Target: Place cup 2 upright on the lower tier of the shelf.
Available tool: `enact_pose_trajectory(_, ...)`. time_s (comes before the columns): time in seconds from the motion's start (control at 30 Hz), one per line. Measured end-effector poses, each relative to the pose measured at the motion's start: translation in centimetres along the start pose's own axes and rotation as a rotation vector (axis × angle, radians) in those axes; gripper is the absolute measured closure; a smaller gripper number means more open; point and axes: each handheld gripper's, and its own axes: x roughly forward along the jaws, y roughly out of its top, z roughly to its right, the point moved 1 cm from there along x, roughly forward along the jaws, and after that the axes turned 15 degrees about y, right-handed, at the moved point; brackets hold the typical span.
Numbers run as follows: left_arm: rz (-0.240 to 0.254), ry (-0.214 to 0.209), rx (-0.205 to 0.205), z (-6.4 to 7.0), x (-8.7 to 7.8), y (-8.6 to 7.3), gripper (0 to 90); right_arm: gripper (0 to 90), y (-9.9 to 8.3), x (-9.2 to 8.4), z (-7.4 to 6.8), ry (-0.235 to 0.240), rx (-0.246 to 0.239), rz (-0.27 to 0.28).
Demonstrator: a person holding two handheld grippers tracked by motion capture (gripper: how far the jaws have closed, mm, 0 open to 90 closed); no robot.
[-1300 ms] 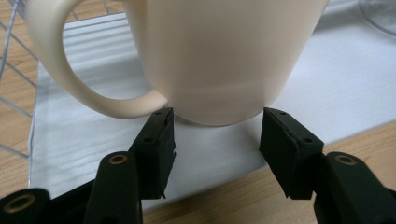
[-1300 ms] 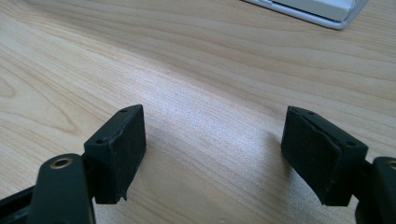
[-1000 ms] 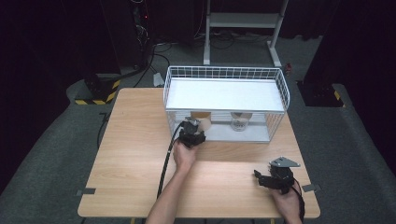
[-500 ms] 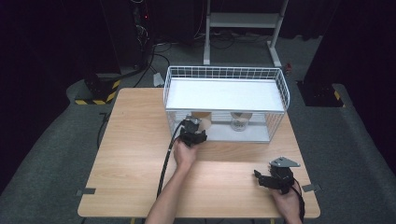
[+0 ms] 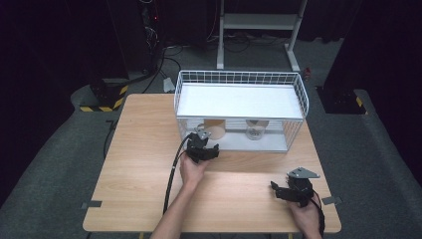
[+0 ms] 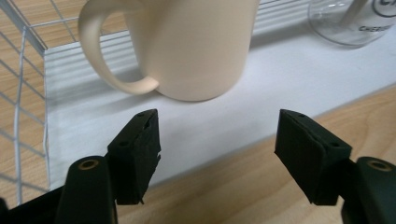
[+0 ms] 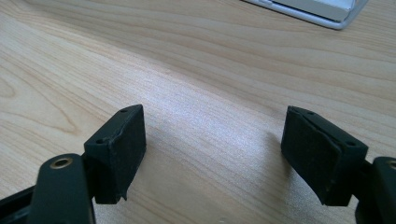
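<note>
While the left tongs (image 5: 206, 148) hovered at the wire rack's (image 5: 297, 94) front in the high view, the right tongs (image 5: 283, 191) rested released on the desk (image 5: 139, 149). In the left gripper view, the jaws had just opened, empty, the cream mug (image 6: 196, 42) standing just beyond on the rack's white floor. In the right gripper view, bare desk lay between released jaws.

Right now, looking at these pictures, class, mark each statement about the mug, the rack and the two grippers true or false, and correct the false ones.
1. The cream mug stands on the lower shelf of the white wire rack. True.
2. The left gripper is clamped on the mug's handle. False: its jaws have just been opening, with nothing between them and the mug beyond them.
3. The right gripper holds a glass. False: its jaws are open over the bare wooden table.
4. A clear glass stands beside the mug on the same shelf. True.
</note>
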Motion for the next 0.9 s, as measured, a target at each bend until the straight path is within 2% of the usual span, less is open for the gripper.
enact_pose_trajectory(0.07, -0.002, 0.001, 0.007, -0.2, -0.4, -0.2, 29.7, 22.4, 0.0, 0.0, 0.0, 0.001, -0.001, 0.0)
enact_pose_trajectory(0.37, 0.036, -0.036, -0.033, -1.3, -2.3, -1.3, 28.9, 22.4, 0.0, 0.0, 0.0, 0.0, -0.004, -0.001)
enact_pose_trajectory(0.57, 0.041, -0.066, -0.059, -1.9, -3.4, -2.1, 27.6, 22.4, 0.0, 0.0, 0.0, 0.001, -0.004, -0.001)
enact_pose_trajectory(0.67, 0.045, -0.063, -0.047, -2.1, -3.8, -2.5, 27.1, 22.4, 0.0, 0.0, 0.0, 0.001, -0.004, -0.001)
enact_pose_trajectory(0.9, 0.049, -0.083, -0.055, -2.4, -4.6, -3.3, 25.8, 22.4, 0.0, 0.0, 0.1, 0.001, -0.007, -0.001)
